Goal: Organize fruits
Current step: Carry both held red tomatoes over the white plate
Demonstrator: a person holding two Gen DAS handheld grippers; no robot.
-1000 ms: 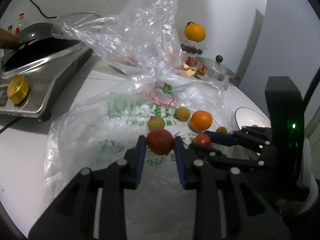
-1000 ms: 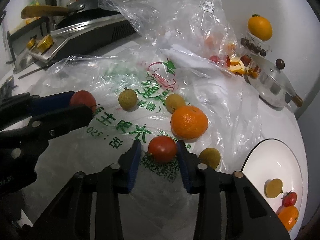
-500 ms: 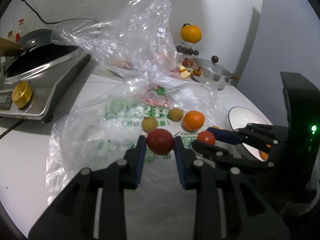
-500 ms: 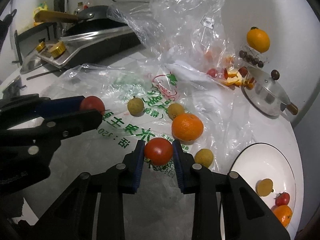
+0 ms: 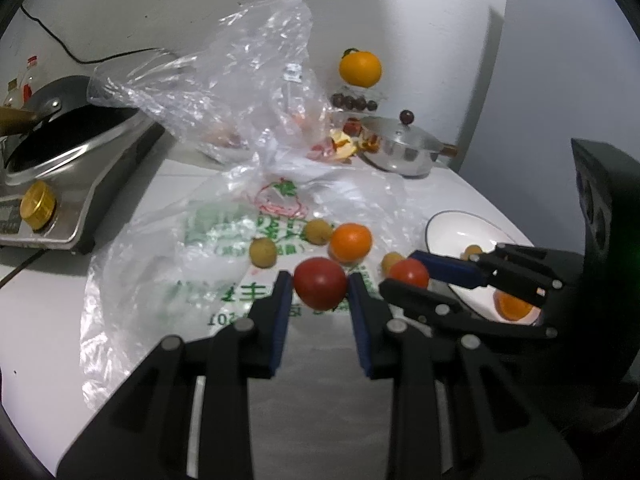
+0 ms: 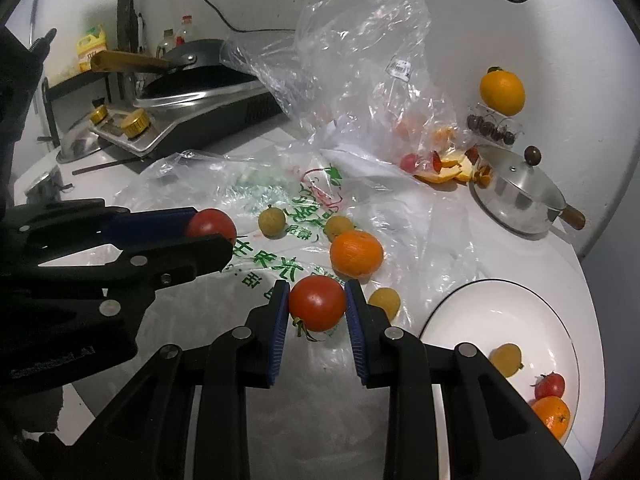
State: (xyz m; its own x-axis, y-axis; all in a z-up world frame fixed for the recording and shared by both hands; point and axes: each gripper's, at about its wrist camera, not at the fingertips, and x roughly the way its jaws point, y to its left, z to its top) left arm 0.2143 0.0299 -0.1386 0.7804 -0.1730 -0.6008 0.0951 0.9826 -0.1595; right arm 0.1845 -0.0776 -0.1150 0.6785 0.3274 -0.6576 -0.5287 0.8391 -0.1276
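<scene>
My left gripper (image 5: 320, 292) is shut on a red tomato (image 5: 320, 289) and holds it above the printed plastic bag (image 5: 224, 240). My right gripper (image 6: 317, 304) is shut on a second red tomato (image 6: 317, 303), also lifted off the bag. Each gripper shows in the other's view, the right one (image 5: 404, 276) with its tomato (image 5: 409, 274) and the left one (image 6: 210, 232) with its tomato (image 6: 212, 224). An orange (image 6: 356, 252) and three small yellow fruits (image 6: 272, 221) lie on the bag. A white plate (image 6: 472, 304) at the right holds an orange (image 6: 554, 416), a small tomato (image 6: 550, 385) and a yellow fruit (image 6: 506, 359).
A stove with a black pan (image 5: 60, 144) stands at the back left. A crumpled clear bag (image 6: 360, 80) with fruit and orange peel (image 6: 444, 170) rises behind. A steel lidded pot (image 6: 516, 196) sits at the back right, with an orange on a stand (image 6: 502, 92) above it.
Both grippers have lifted and drawn back with their tomatoes. The plate has come further into both views.
</scene>
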